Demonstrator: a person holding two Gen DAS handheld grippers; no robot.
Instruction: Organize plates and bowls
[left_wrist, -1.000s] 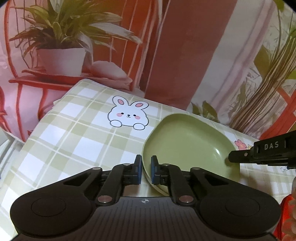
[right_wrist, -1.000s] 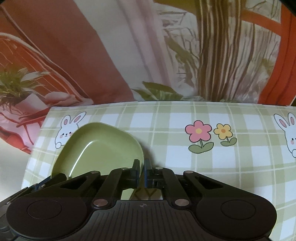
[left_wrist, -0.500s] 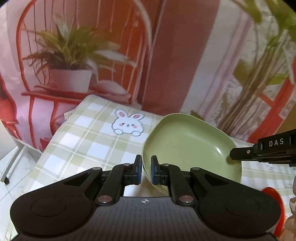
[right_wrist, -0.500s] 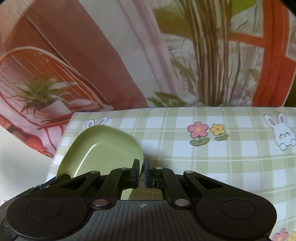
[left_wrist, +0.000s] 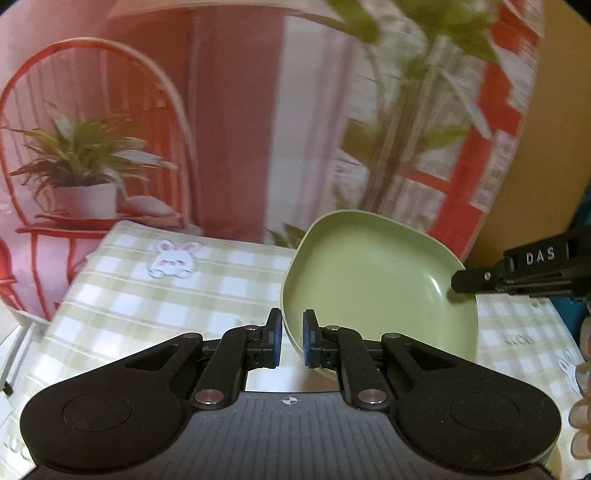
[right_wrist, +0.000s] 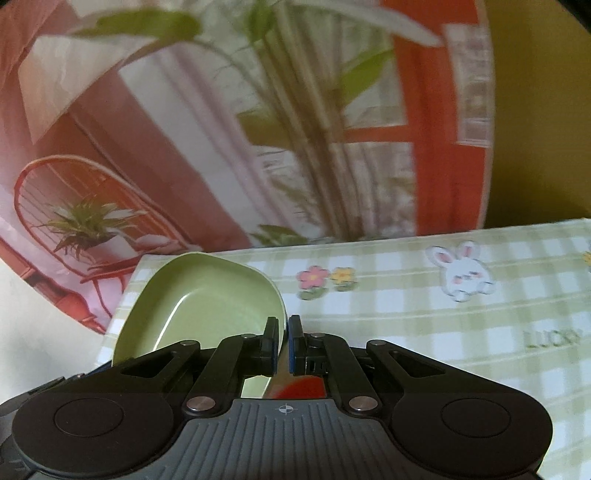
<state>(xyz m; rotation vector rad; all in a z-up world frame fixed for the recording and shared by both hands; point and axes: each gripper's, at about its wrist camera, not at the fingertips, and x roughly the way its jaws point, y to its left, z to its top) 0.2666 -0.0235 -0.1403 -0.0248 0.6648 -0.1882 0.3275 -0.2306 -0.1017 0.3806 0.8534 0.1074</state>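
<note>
Left wrist view shows the green plate (left_wrist: 373, 284) at frame centre, raised above the checked tablecloth (left_wrist: 155, 295), its rims pinched by the left gripper (left_wrist: 291, 341) and right gripper (right_wrist: 282, 341), which should move level together.

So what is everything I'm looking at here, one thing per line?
Plate: one, light green, squarish, held tilted above the table by both tools.
Tablecloth: one, green and white check with rabbits and flowers, over the table.
Backdrop: one, printed in pink and red with a chair, a potted plant and a window, behind the table.
Left tool: one, black with blue pads, clamped on the plate's near rim.
Right tool: one, black, clamped on the plate's opposite rim.
</note>
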